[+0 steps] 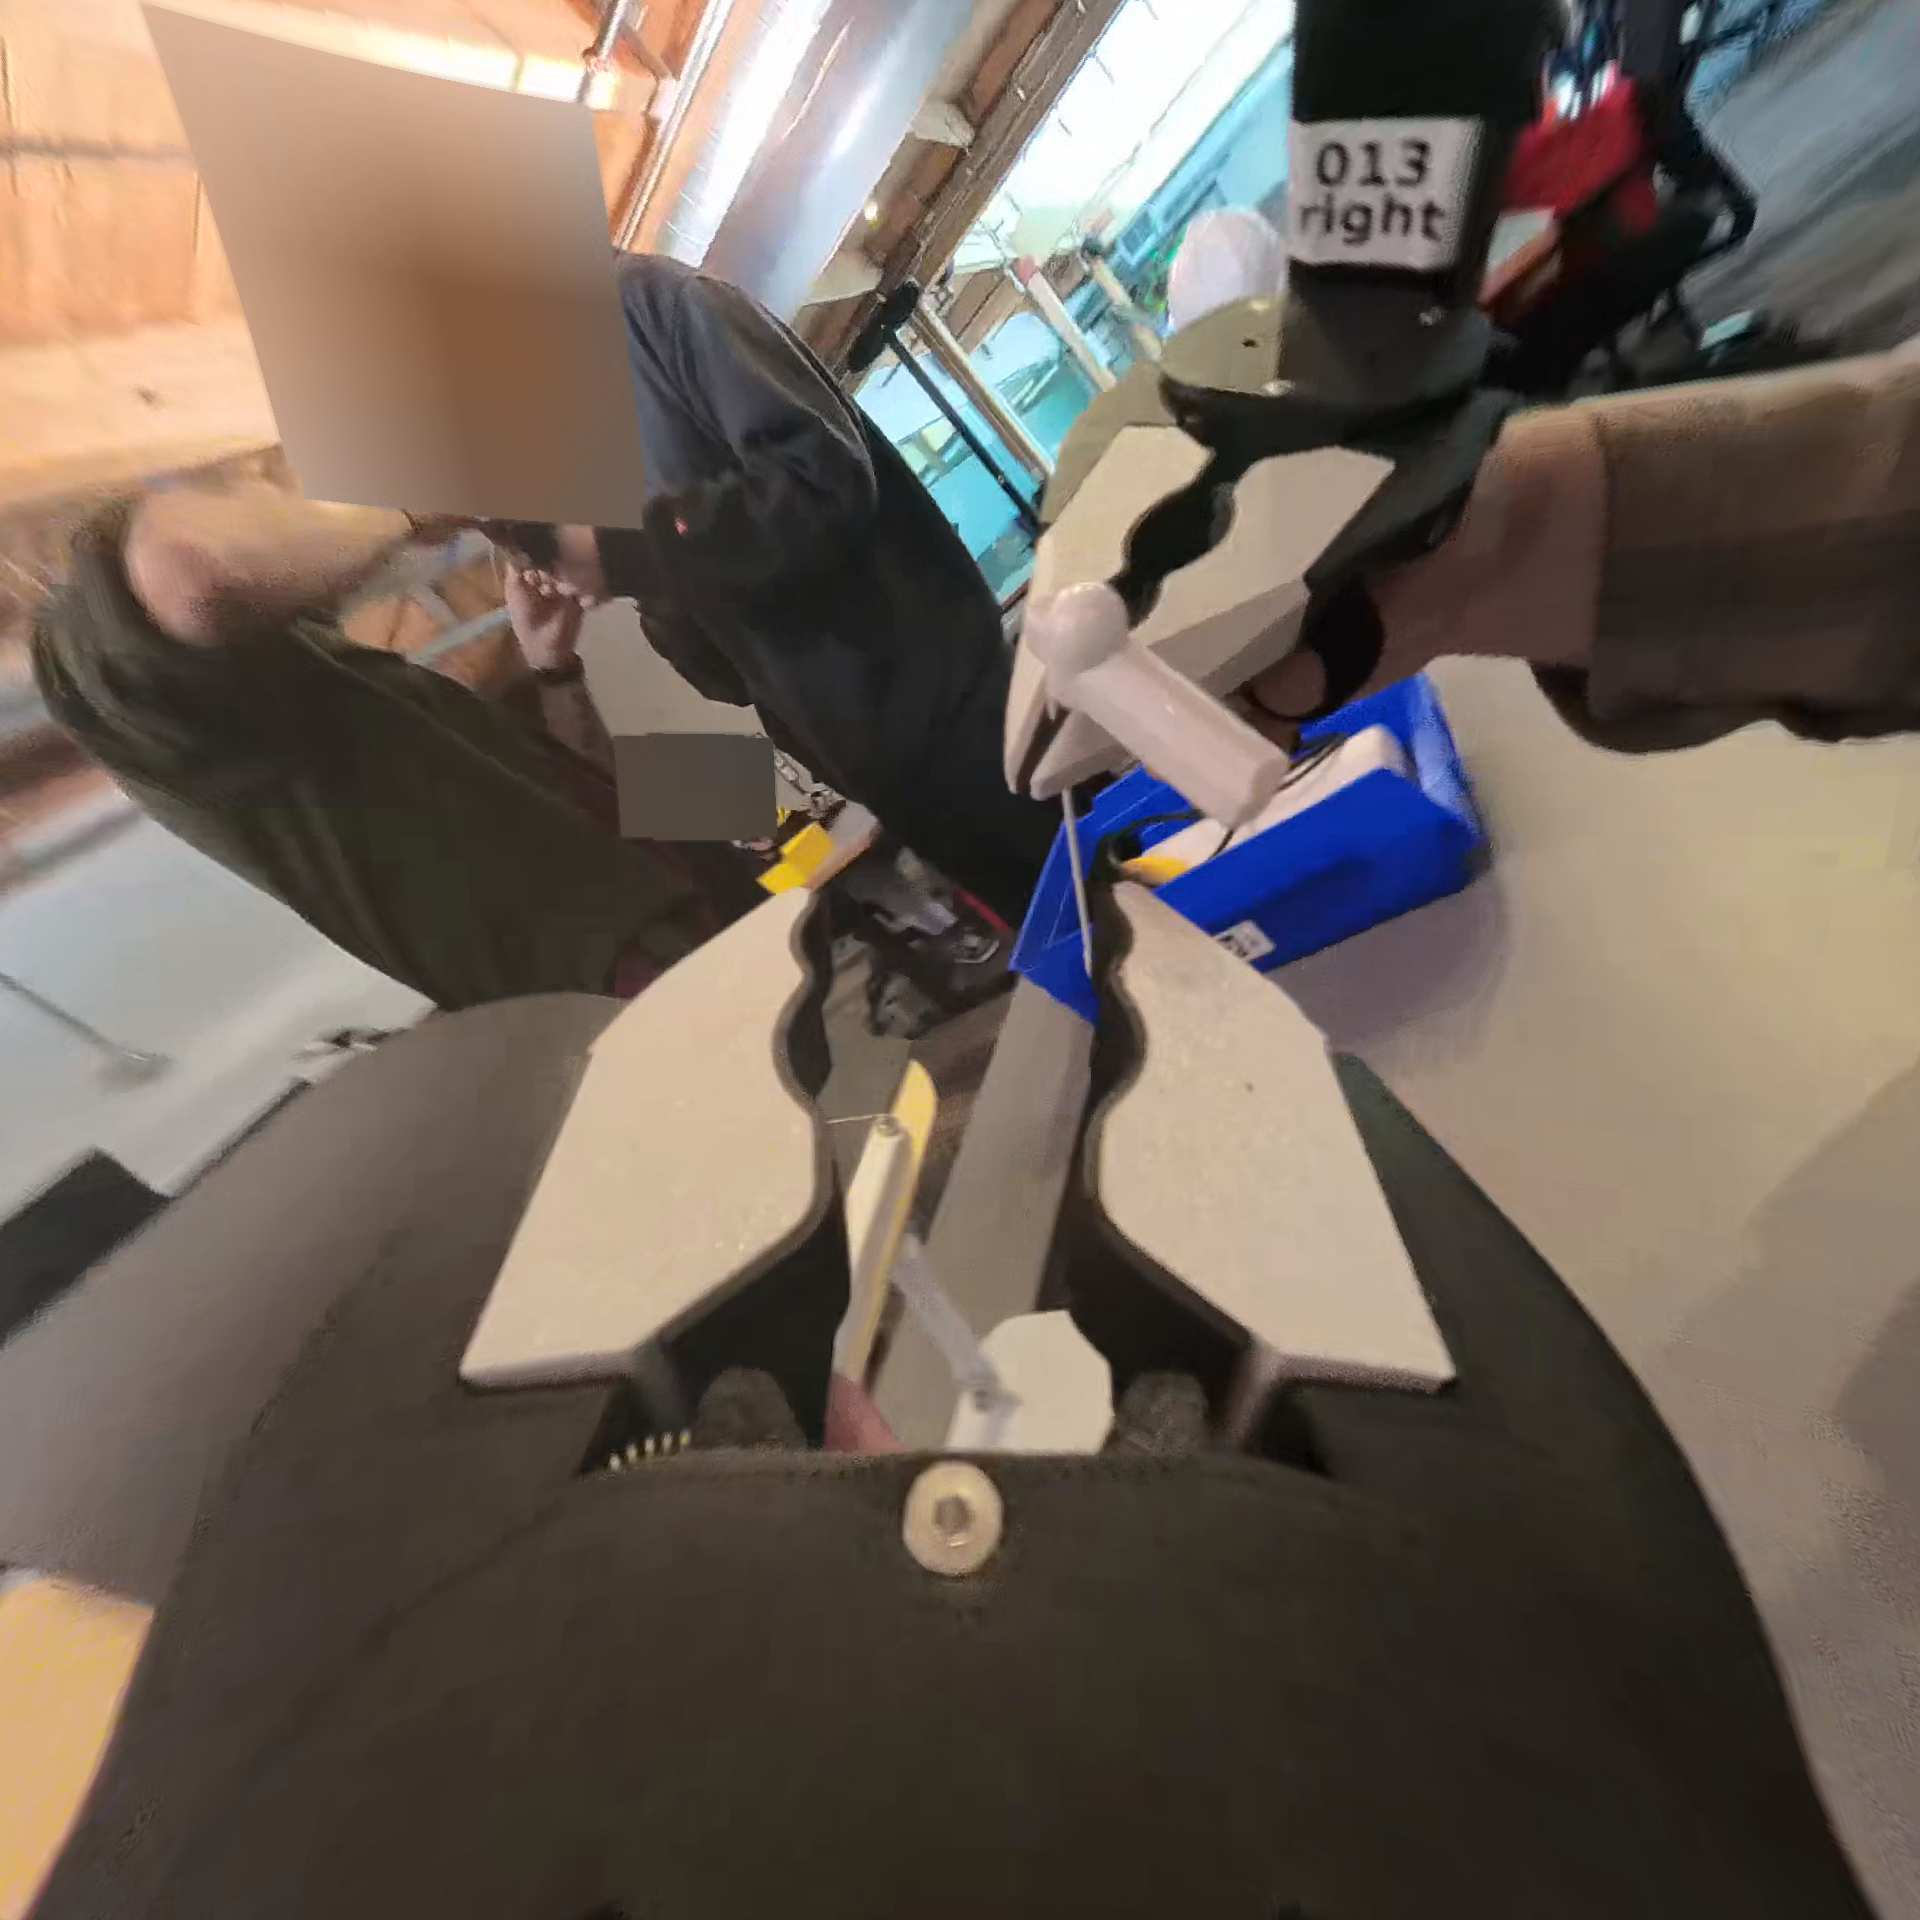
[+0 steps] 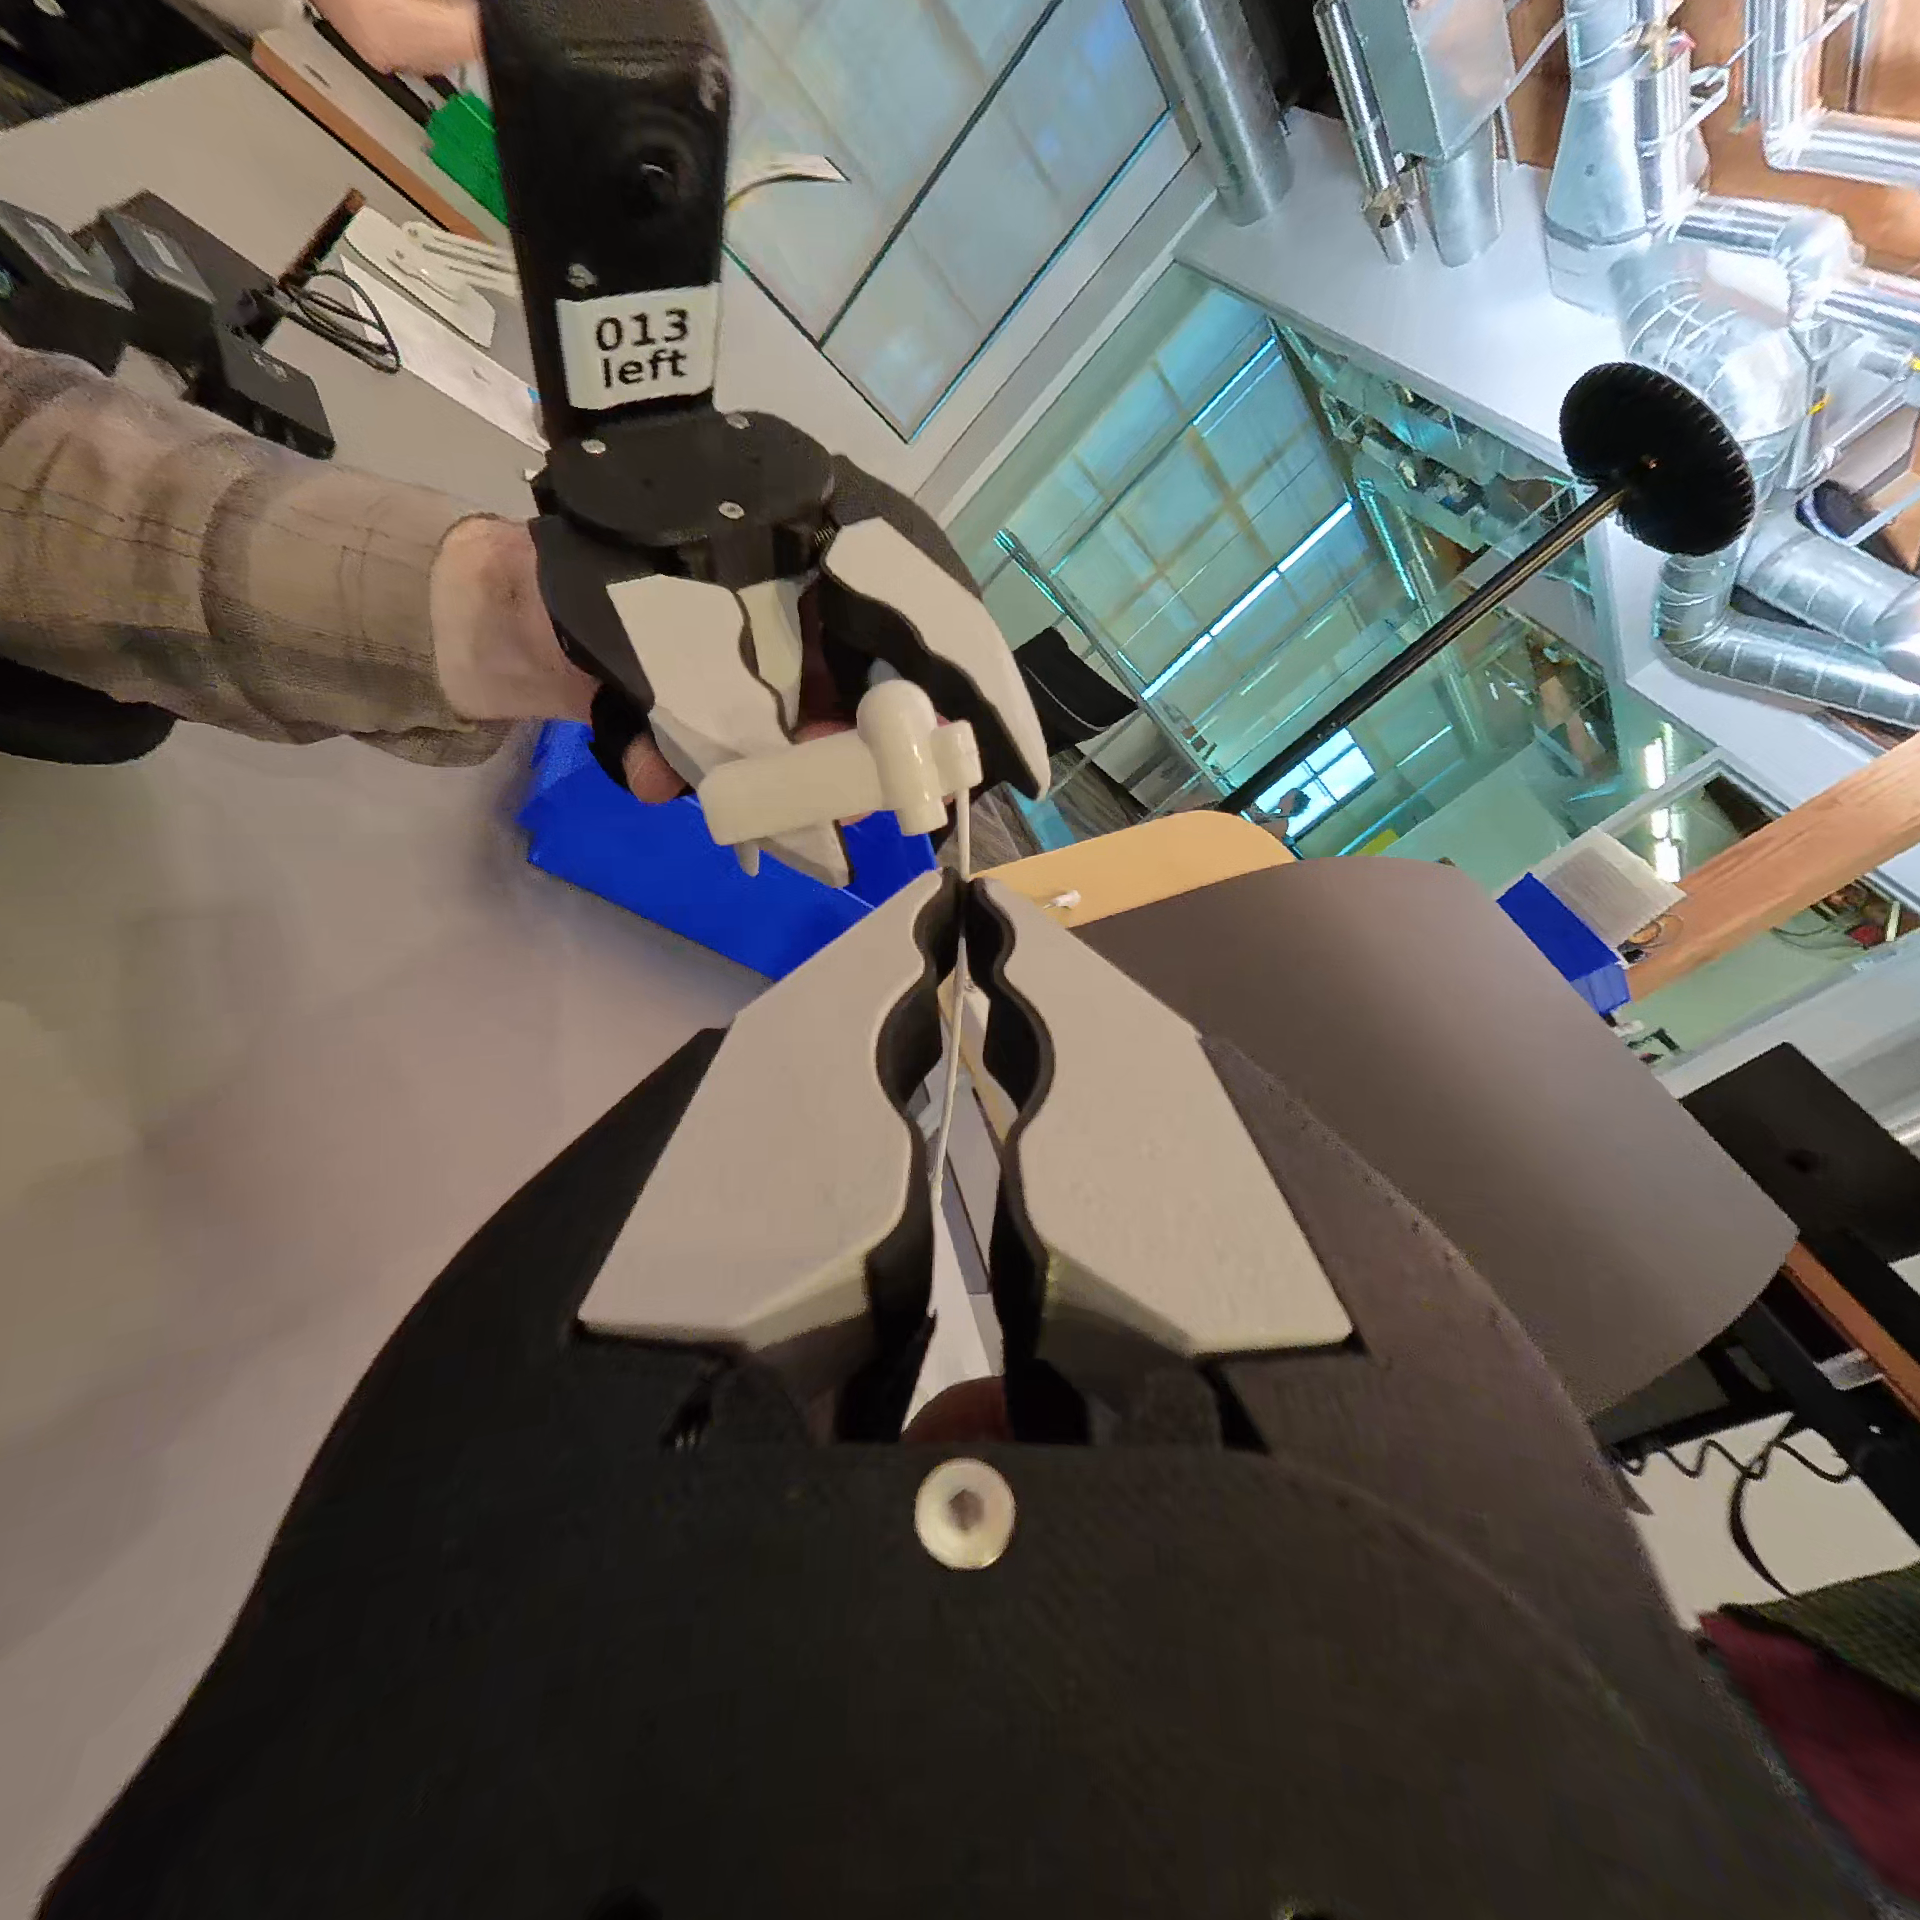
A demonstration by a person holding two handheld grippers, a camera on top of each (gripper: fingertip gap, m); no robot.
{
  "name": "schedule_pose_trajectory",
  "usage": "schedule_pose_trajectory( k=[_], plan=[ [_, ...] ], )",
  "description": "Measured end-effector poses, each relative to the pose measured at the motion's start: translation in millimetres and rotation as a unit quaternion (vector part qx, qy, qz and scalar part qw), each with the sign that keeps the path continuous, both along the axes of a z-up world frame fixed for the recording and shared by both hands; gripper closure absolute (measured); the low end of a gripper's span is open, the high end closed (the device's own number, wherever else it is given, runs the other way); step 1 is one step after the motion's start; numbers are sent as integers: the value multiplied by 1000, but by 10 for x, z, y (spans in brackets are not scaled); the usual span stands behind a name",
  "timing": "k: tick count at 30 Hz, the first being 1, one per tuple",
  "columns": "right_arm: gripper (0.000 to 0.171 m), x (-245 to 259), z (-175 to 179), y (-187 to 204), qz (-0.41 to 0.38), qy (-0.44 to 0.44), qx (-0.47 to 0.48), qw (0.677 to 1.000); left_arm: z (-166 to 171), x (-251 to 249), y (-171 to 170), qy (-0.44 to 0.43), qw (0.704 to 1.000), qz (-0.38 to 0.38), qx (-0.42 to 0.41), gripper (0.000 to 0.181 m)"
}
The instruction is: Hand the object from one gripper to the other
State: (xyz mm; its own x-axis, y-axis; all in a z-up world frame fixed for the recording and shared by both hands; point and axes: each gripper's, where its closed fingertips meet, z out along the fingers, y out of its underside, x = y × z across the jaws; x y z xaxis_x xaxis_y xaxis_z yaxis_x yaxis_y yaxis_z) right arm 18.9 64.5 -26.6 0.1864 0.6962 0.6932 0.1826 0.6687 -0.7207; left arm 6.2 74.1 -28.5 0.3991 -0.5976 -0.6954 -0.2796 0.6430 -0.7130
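Handoff shot: white plastic piece (image 2: 821,774) pinched by its thin stem in right gripper (image 2: 961,894). Left gripper (image 1: 961,904) spread open, right by its body.

Object (image 2: 831,774) between two hand-held grippers (image 2: 961,883) (image 2: 930,826); bin (image 2: 665,862) behind, on table (image 2: 260,1039).

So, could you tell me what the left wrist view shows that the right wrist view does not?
Only the left wrist view shows people past the table. Only the right wrist view shows ceiling ducts, a black gear and black boxes. Both show the left gripper and right gripper close together at the white part, with the blue bin behind.
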Motion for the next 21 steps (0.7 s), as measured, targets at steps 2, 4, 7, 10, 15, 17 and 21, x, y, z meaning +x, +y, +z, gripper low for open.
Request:
schedule_pose_trajectory(
  k=[2,4,7,10,15,17,21],
  plan=[
    [171,-11,-25,2,8,1,-10,1000,-17,47,-87,24,999,-3,30,131],
    [171,-31,-68,3,16,-4,-24,1000,-12,105,-176,31,998,-9,57,130],
    [171,-65,-141,0,31,-10,-52,998,0,162,-220,50,989,26,140,129],
    [171,-97,-208,-1,48,-15,-86,995,18,214,-274,84,959,81,259,132],
    [171,-132,-283,10,61,-21,-118,991,-45,294,-290,121,927,116,334,141],
    [171,-144,-308,13,60,-26,-122,990,-47,294,-283,122,920,124,351,148],
    [171,-175,-337,21,60,-30,-131,989,-58,300,-282,132,902,141,385,166]
  ],
)
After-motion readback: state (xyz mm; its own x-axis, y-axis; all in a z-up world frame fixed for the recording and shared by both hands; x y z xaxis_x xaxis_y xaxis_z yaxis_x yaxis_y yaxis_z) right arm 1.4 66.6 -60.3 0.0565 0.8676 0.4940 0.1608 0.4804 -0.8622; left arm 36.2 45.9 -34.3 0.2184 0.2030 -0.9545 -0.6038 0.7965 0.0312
